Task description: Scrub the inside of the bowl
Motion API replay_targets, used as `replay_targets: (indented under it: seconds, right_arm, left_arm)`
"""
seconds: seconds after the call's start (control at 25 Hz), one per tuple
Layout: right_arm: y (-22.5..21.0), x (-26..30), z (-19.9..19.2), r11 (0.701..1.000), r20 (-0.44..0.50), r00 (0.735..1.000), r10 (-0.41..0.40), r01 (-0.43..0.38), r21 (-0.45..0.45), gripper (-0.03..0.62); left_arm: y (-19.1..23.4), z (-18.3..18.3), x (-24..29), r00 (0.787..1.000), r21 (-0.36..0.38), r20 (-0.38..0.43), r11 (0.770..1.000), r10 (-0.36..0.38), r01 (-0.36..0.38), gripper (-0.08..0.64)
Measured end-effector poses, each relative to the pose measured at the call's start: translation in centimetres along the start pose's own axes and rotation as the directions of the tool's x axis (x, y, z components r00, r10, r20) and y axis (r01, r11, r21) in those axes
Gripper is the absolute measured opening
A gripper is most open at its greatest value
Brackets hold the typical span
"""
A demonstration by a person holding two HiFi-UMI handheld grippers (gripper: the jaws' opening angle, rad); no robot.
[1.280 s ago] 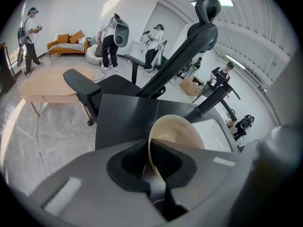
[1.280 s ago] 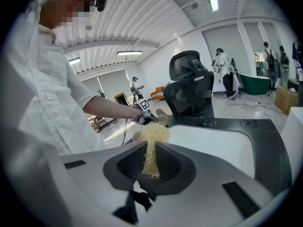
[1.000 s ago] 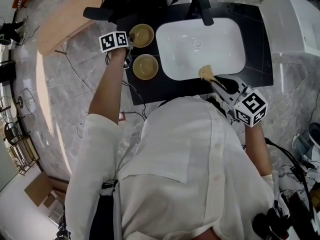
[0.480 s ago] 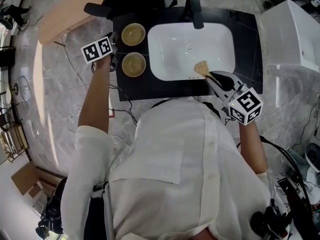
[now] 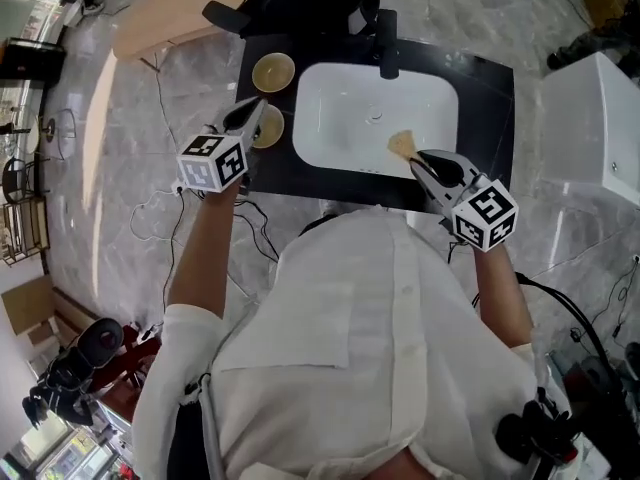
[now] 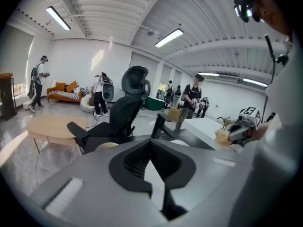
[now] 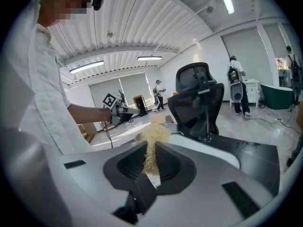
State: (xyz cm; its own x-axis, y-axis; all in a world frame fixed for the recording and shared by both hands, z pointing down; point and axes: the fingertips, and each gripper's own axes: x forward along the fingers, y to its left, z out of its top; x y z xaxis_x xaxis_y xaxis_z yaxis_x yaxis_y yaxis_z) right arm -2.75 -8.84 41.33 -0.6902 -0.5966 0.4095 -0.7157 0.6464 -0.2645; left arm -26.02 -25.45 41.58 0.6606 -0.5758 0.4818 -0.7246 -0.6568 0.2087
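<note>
Head view: right gripper (image 5: pixel 418 158) pinches a tan fibrous pad (image 5: pixel 402 145) over the white basin (image 5: pixel 340 108); left gripper (image 5: pixel 252 111), jaws just closed empty, hovers by the nearer yellow bowl (image 5: pixel 272 134) at the black countertop's (image 5: pixel 482 88) left edge. Ungripped, it may skid when scrubbed.

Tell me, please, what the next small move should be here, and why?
Probably reopen the left gripper and lower it onto the nearer yellow-brown round bowl. Its jaws have just closed on nothing, close by that bowl on the black counter, while the right gripper already grips the tan fibrous scrubber over the white basin sink.
</note>
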Motion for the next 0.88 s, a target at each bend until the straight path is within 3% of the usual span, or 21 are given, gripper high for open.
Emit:
replay_targets:
  seconds: [0.28, 0.44, 0.64, 0.88]
  right_arm:
    - [0.9, -2.0, -0.6, 0.990, -0.020, 0.992, 0.124, -0.125, -0.066, 0.048]
    - [1.5, -2.6, -1.3, 0.977, -0.036, 0.981, 0.191, -0.194, -0.094, 0.048]
    - [3.0, -3.7, -2.1, 0.961, -0.050, 0.967, 0.251, -0.255, -0.109, 0.048]
    - [4.3, -5.5, -2.4, 0.944, -0.061, 0.953, 0.298, -0.303, -0.131, 0.048]
  left_arm:
    - [-16.0, -2.8, -2.5, 0.981, -0.143, 0.071, 0.972, -0.179, 0.188, 0.005]
    - [-23.0, -4.8, -2.3, 0.969, -0.137, 0.067, 0.960, -0.236, 0.243, 0.005]
    - [-28.1, -5.8, -2.1, 0.954, -0.125, 0.064, 0.946, -0.293, 0.299, 0.005]
    - [-30.5, -6.1, -1.8, 0.956, -0.135, 0.063, 0.947, -0.285, 0.291, 0.005]
